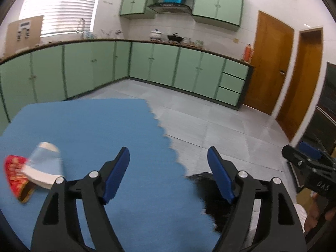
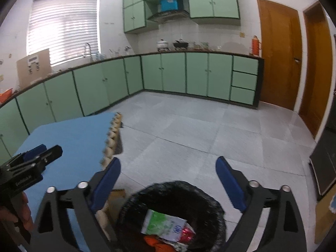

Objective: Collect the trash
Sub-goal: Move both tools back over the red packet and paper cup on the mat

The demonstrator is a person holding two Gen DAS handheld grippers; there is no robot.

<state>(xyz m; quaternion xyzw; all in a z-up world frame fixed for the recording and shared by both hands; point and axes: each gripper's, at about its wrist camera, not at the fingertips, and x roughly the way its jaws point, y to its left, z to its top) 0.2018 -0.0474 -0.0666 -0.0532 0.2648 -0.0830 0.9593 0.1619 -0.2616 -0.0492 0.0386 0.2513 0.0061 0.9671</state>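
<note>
Trash on the blue mat: a light-blue and white paper cup lies on its side, overlapping a red printed wrapper beneath and to its left; both sit to the left of the left gripper, just beyond its left finger. Left gripper: jaws spread wide with nothing between the blue pads, poised over the right part of the blue mat, whose scalloped edge runs between the two fingers. Below its right finger, the black-lined trash bin shows past the mat edge, partly hidden.

Right gripper: jaws likewise wide apart and empty, held directly above the trash bin. Inside the bin, between and below the fingers, lie a green and white pouch, a small red wrapper at its right and an orange scrap at its lower left. To the left of this gripper the blue mat ends in an interlocking edge, with cardboard showing under it.

Each gripper appears in the other's view: the right one at the far right edge of the left wrist view, the left one at the lower left of the right wrist view, over the mat.

Surroundings: grey floor tiles ahead, green base cabinets in an L beyond, wooden doors to the right
</note>
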